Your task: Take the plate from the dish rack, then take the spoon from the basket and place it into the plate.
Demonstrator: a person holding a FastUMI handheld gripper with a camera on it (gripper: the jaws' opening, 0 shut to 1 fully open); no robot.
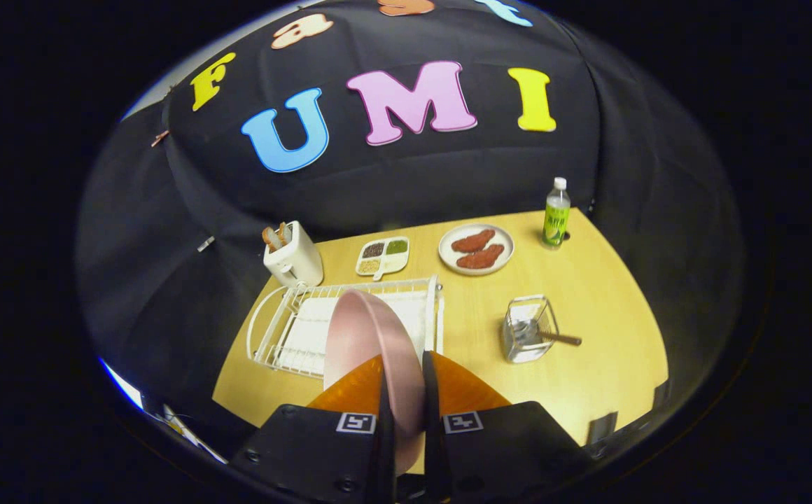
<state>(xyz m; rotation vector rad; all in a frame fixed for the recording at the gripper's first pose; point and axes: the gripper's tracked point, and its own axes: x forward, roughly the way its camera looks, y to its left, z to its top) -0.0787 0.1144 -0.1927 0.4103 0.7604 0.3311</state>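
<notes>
While the gripper (pixel 404 381) pinches the pink plate (pixel 371 343) on edge above the dish rack (pixel 287 329), the spoon (pixel 553 337) sits in its basket (pixel 528 329).

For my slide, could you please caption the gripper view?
Fingers shut on pink plate lifted above rack; spoon waits in basket.
</notes>
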